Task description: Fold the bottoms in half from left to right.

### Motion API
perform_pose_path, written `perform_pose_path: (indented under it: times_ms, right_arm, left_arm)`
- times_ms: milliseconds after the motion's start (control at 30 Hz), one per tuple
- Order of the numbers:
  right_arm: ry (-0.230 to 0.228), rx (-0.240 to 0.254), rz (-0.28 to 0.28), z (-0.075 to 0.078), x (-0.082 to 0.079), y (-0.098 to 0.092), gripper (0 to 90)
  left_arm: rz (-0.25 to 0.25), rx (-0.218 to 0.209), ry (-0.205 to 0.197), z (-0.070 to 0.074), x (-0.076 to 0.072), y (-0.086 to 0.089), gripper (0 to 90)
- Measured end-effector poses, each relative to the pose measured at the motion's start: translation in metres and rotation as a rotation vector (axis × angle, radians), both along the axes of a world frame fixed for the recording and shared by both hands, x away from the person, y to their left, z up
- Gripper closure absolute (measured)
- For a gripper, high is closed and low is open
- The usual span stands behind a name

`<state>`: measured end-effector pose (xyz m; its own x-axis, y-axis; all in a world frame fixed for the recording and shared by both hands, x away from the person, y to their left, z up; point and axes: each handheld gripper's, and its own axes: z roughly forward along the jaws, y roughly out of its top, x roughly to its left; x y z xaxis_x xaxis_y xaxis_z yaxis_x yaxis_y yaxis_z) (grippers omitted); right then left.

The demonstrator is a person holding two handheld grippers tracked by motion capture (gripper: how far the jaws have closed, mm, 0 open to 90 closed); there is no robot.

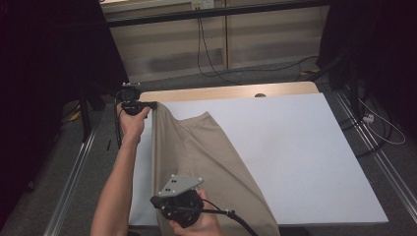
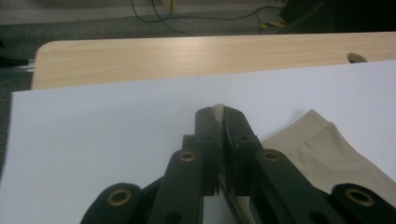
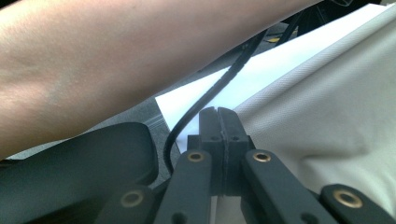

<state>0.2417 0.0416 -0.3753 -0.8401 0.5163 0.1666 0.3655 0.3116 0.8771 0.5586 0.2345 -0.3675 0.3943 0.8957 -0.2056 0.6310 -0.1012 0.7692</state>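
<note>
Left tongs (image 2: pixel 218 112): jaws clamped on a thin edge of beige cloth (image 2: pixel 327 149), a sliver of which is seen pinched between the tips; in the high view these tongs (image 1: pixel 152 104) are held at the far left corner of the white sheet (image 1: pixel 295 147)

Right tongs (image 3: pixel 218 112): jaws pressed together, with the cloth (image 3: pixel 327 116) lying just beside them and running under them; whether fabric is caught between them cannot be told. In the high view the right gripper (image 1: pixel 179 201) is held at the near edge, over the lower end of the cloth

Cloth (image 1: pixel 196 157): beige, finely woven, with a ribbed band at its far end; stretched in a long strip along the left side of the sheet, widening toward the near edge, with soft folds down its length

White sheet: laid over a light wooden tabletop (image 1: pixel 221 92), whose far strip is left uncovered
</note>
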Motion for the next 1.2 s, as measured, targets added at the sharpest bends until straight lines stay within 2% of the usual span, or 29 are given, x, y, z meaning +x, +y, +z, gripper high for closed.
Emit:
perform_pose_path:
  times_ms: [100, 167, 400, 533, 667, 800, 933, 1000, 1200]
  right_arm:
    - [-0.001, -0.003, -0.012, -0.002, -0.003, -0.011, 90.0]
    - [0.002, -0.002, -0.029, -0.002, -0.004, -0.022, 90.0]
    - [0.034, -0.005, -0.097, -0.004, -0.004, -0.060, 90.0]
    - [0.043, -0.020, -0.112, -0.008, -0.008, -0.076, 90.0]
    - [0.052, -0.013, -0.133, -0.013, -0.013, -0.094, 90.0]
    - [0.047, -0.014, -0.167, -0.017, -0.015, -0.113, 90.0]
    - [0.067, -0.013, -0.205, -0.025, -0.011, -0.132, 90.0]
    - [0.070, -0.015, -0.209, -0.026, -0.010, -0.135, 90.0]
    - [0.080, -0.023, -0.246, -0.034, -0.008, -0.153, 90.0]
  left_arm:
    - [-0.016, -0.014, 0.000, -0.002, 0.000, -0.011, 85.4]
    - [-0.032, -0.007, -0.005, -0.002, 0.000, -0.019, 85.4]
    - [-0.063, -0.017, 0.003, -0.011, 0.003, -0.050, 85.4]
    - [-0.086, -0.005, 0.011, -0.017, 0.002, -0.064, 85.4]
    - [-0.103, -0.003, 0.018, -0.021, 0.002, -0.075, 85.4]
    - [-0.104, 0.014, 0.023, -0.028, 0.004, -0.087, 85.4]
    - [-0.104, 0.029, 0.039, -0.033, 0.011, -0.096, 85.4]
    - [-0.109, 0.044, 0.039, -0.036, 0.013, -0.103, 85.4]
    - [-0.113, 0.078, 0.069, -0.045, 0.019, -0.119, 85.4]
